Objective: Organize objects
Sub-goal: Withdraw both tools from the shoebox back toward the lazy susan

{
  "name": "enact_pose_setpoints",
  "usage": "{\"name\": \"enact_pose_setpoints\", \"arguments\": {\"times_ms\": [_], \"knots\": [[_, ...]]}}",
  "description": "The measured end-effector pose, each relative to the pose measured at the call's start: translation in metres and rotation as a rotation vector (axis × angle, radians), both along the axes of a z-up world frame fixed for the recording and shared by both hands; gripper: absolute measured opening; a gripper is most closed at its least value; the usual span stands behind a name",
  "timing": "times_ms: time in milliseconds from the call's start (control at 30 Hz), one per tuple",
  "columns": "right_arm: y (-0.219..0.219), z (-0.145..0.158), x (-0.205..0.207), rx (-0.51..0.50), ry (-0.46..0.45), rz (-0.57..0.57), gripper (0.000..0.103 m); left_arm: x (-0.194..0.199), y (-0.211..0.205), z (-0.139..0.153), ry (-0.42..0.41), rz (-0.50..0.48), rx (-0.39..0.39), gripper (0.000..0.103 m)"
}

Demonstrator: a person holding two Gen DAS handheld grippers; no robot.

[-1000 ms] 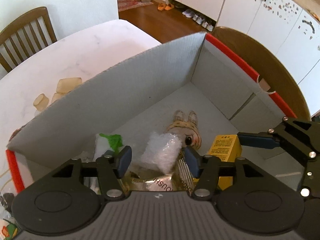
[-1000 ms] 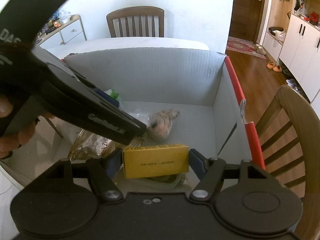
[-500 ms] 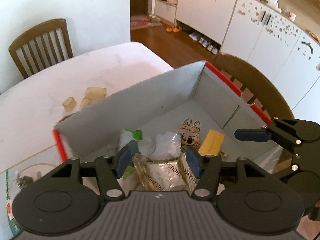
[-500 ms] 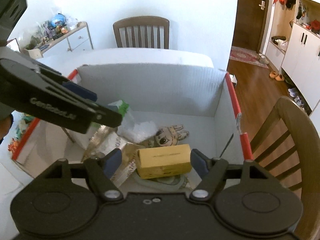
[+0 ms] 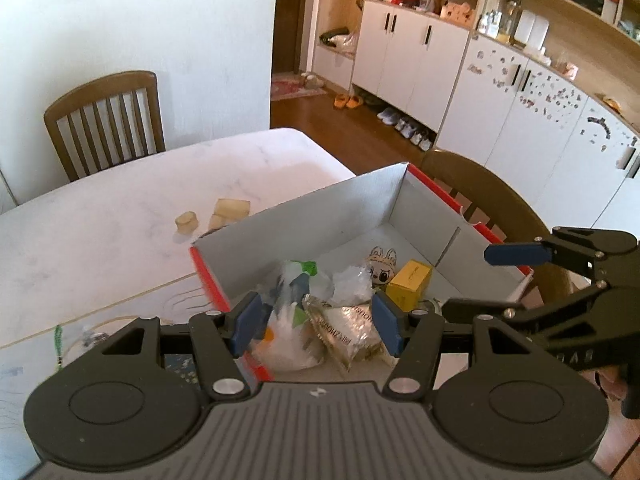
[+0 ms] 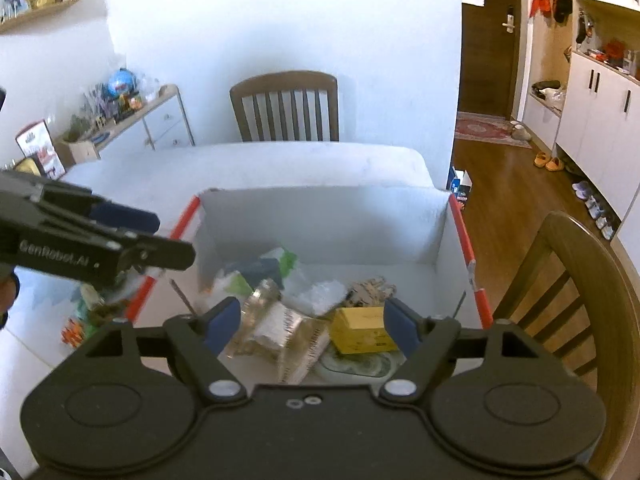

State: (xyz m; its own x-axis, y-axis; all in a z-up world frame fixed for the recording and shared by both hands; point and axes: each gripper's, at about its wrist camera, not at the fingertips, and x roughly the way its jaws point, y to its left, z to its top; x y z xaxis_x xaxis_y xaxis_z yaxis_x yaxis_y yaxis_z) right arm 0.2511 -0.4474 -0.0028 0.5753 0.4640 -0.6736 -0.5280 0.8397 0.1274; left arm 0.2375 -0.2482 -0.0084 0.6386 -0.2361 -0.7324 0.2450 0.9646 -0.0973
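A grey cardboard box [image 5: 300, 224] [image 6: 320, 220] with red edges stands on the white table. Inside lie a yellow carton [image 5: 410, 280] [image 6: 360, 334], a small plush toy [image 5: 380, 266] [image 6: 370, 290], a foil packet [image 5: 348, 328] [image 6: 280, 328] and white plastic bags [image 5: 288, 320]. My left gripper [image 5: 316, 320] [image 6: 172, 240] hovers open above the box's near left corner, holding nothing. My right gripper [image 6: 313, 324] [image 5: 468, 280] hangs above the box's near right side; its jaws are opening and nothing is between them, the yellow carton lying well below.
Two beige blocks [image 5: 230, 210] lie on the table [image 5: 120, 208] just behind the box. A wooden chair [image 6: 286, 106] stands at the far end, another [image 6: 568, 280] close to the box's right side. A green cord [image 5: 59, 344] and small clutter lie left of the box.
Both grippers have risen and drawn back out of the box. The yellow carton, between the right jaws a second ago, now lies on the box's contents. The right jaws have widened.
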Motion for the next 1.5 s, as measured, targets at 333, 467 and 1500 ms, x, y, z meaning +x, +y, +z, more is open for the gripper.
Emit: {"name": "enact_pose_setpoints", "arguments": {"times_ms": [333, 467, 1500], "knots": [[0.036, 0.022, -0.034, 0.038, -0.02, -0.042, 0.081, -0.035, 0.051, 0.013, -0.045, -0.004, -0.022, 0.069], [0.056, 0.024, -0.046, 0.04, -0.015, -0.043, 0.084, -0.047, 0.075, 0.011, -0.046, 0.009, -0.028, 0.069], [0.2, 0.005, -0.084, -0.007, 0.055, 0.027, 0.098, -0.092, 0.243, -0.041, -0.024, 0.147, -0.081, 0.103]]}}
